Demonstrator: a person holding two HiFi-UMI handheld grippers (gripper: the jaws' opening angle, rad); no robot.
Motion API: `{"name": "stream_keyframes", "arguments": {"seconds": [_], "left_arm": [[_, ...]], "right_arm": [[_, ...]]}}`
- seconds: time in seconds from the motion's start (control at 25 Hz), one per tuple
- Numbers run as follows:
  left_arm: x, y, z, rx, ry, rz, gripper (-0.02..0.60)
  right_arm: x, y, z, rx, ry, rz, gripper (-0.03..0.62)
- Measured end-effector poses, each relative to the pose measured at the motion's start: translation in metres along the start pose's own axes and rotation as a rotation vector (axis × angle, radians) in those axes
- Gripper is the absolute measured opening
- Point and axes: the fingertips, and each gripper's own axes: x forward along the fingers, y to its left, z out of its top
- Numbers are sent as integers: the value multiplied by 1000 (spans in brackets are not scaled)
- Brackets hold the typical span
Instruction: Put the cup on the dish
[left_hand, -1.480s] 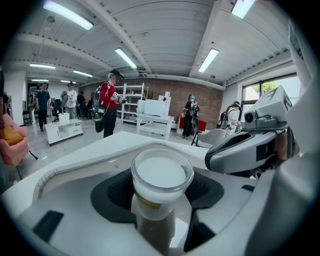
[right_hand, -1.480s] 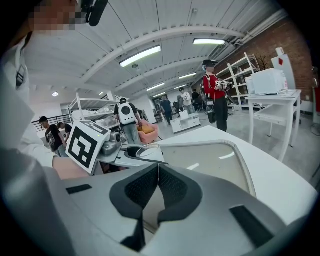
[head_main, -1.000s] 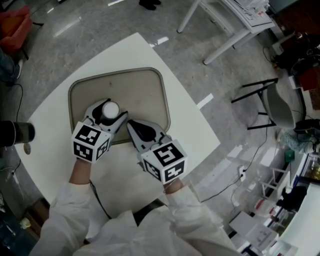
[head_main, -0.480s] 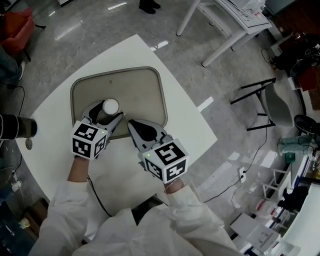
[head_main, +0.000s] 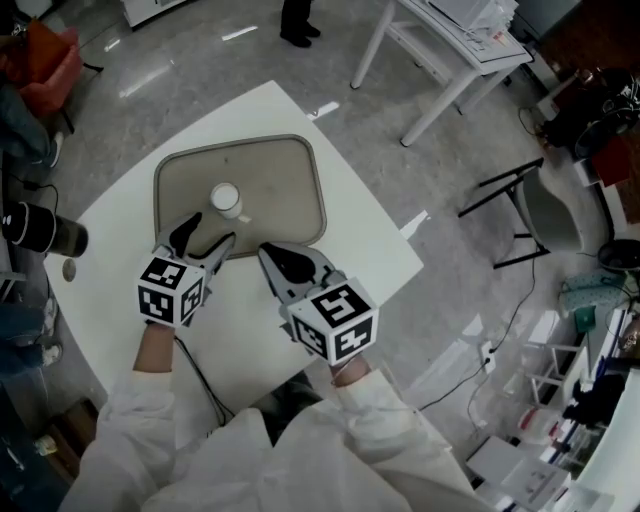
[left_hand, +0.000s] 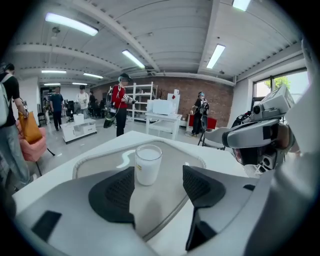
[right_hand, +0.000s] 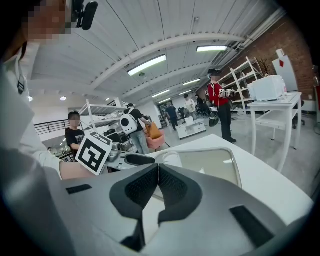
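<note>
A small white cup (head_main: 225, 199) stands upright on the beige tray-like dish (head_main: 280, 180), near its front left. My left gripper (head_main: 207, 236) sits just behind the cup, over the dish's near rim, with its jaws wide open and nothing between them. In the left gripper view the cup (left_hand: 148, 164) stands free on the dish (left_hand: 175, 167), just beyond the left gripper (left_hand: 159, 174). My right gripper (head_main: 265, 252) is shut and empty at the dish's near edge. The right gripper view shows the right gripper (right_hand: 157, 169) shut, with the cup (right_hand: 170, 159) beyond it.
The dish lies on a white table (head_main: 350, 240). A black cylindrical object (head_main: 40, 230) stands to the left, beyond the table's edge. Another white table (head_main: 450, 40) and a chair (head_main: 540, 210) are on the floor to the right. People stand in the background (left_hand: 119, 102).
The left gripper's jaws have come off the cup and drawn back toward me. The cup stays upright on the dish. The right gripper has kept its place.
</note>
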Motion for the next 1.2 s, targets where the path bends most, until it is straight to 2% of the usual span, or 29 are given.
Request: {"name": "stream_keyframes", "arguments": {"seconds": [0.2, 0.44, 0.52, 0.72, 1.0, 1.2], "left_arm": [[-43, -19, 11, 39, -48, 73, 301], [-98, -55, 28, 113, -152, 149, 283], [-117, -69, 35, 123, -185, 167, 238], [-168, -96, 45, 128, -260, 208, 81], [-213, -140, 41, 156, -299, 188, 32], [-217, -160, 22, 122, -289, 151, 9]], "right_arm": [[-29, 22, 7, -35, -31, 21, 14], [-68, 58, 10, -116, -70, 80, 14], [-81, 70, 12, -132, -84, 102, 14], [-106, 97, 19, -147, -128, 137, 14], [-131, 133, 16, -191, -134, 185, 14], [-143, 150, 7, -225, -110, 199, 14]]}}
